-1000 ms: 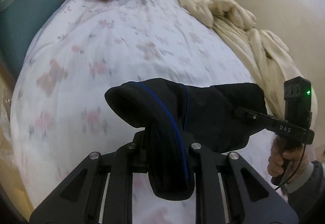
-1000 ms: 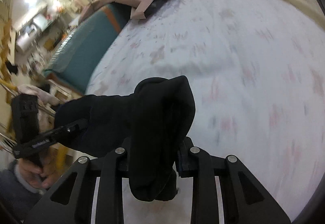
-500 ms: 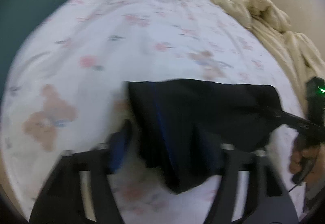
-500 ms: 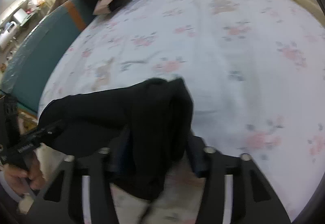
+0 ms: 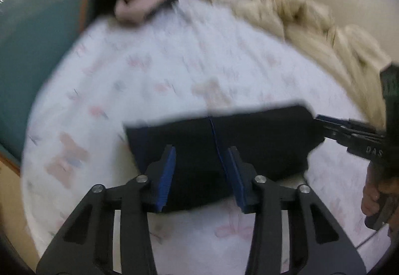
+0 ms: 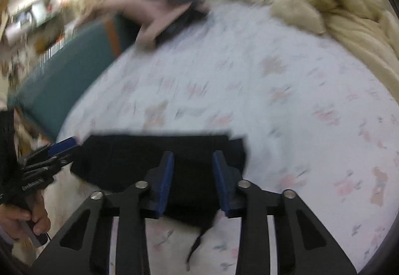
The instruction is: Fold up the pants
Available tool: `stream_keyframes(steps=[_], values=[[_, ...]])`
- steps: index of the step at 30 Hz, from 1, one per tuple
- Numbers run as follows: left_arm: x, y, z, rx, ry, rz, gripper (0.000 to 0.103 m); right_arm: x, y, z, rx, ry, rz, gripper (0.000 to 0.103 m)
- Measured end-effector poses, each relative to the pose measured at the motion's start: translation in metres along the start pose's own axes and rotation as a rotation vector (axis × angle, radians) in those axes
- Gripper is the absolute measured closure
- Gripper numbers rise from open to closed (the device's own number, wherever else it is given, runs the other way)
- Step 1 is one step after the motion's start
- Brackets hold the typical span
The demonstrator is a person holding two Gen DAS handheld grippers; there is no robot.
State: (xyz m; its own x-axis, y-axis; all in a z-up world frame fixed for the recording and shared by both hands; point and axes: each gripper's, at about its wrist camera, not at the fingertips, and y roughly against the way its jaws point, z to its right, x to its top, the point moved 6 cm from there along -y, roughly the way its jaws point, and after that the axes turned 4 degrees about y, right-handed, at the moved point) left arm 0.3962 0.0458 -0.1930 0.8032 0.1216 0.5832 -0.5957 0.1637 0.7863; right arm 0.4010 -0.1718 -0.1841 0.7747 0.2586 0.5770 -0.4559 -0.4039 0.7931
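Note:
The black pants [image 5: 249, 140] with a thin blue stripe lie folded flat on the floral bed sheet [image 5: 174, 70]. My left gripper [image 5: 199, 170] is open, its blue pads apart above the pants' near edge, holding nothing. My right gripper [image 6: 192, 175] is open too, above the other end of the pants [image 6: 149, 158]. Each gripper shows in the other's view: the right one [image 5: 324, 124] at the pants' right end, the left one [image 6: 64, 148] at their left end. Both views are blurred.
A cream blanket [image 5: 311, 26] is bunched along the far right of the bed. A pink and black garment [image 5: 139, 6] lies at the far left corner. A teal footboard [image 5: 32, 55] borders the left side. The wall stands behind.
Both grippers were shut on the bunched pants and held them up. They laid the pants flat on the sheet, opened and let go.

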Motion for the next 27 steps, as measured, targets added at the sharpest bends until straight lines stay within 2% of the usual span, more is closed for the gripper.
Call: stream_keyframes(steps=[2, 3, 6, 8, 10, 13, 14, 16, 19, 21, 22, 25, 27], values=[[-0.015, -0.016, -0.003, 0.044, 0.007, -0.049, 0.074, -0.018, -0.023, 0.001, -0.04, 0.008, -0.087, 0.073], [-0.02, -0.02, -0.006, 0.06, -0.001, -0.057, 0.075, -0.028, -0.032, 0.007, -0.07, 0.007, -0.117, 0.08], [-0.028, -0.02, -0.003, 0.076, -0.082, -0.056, 0.076, -0.037, -0.035, 0.012, -0.09, -0.024, -0.122, 0.087], [-0.026, -0.017, -0.004, 0.08, -0.076, -0.075, 0.076, -0.036, -0.032, 0.01, -0.087, -0.041, -0.129, 0.087], [-0.022, -0.007, -0.004, 0.075, -0.046, -0.074, 0.076, -0.028, -0.019, 0.008, -0.038, -0.08, -0.091, 0.086], [-0.019, 0.027, -0.005, 0.046, -0.001, -0.024, 0.075, -0.021, 0.012, 0.004, 0.003, -0.127, -0.009, 0.083], [-0.018, 0.041, -0.004, 0.064, -0.001, -0.005, 0.075, -0.022, 0.026, 0.003, 0.007, -0.137, 0.018, 0.08], [-0.021, 0.061, -0.002, 0.085, -0.009, 0.022, 0.073, -0.026, 0.052, -0.005, 0.019, -0.148, 0.059, 0.079], [-0.03, 0.102, 0.001, 0.1, 0.032, 0.077, 0.063, -0.038, 0.087, -0.024, 0.003, -0.109, 0.087, 0.071], [-0.038, 0.131, 0.006, 0.114, 0.045, 0.126, 0.062, -0.048, 0.113, -0.039, -0.009, -0.086, 0.109, 0.04], [-0.041, 0.142, 0.007, 0.119, 0.05, 0.14, 0.061, -0.052, 0.124, -0.045, -0.012, -0.081, 0.122, 0.037], [-0.057, 0.179, 0.016, 0.113, 0.066, 0.158, 0.06, -0.07, 0.162, -0.069, -0.032, -0.055, 0.156, 0.037], [-0.071, 0.207, 0.022, 0.128, 0.061, 0.193, 0.053, -0.084, 0.19, -0.083, -0.051, -0.037, 0.186, 0.033]])
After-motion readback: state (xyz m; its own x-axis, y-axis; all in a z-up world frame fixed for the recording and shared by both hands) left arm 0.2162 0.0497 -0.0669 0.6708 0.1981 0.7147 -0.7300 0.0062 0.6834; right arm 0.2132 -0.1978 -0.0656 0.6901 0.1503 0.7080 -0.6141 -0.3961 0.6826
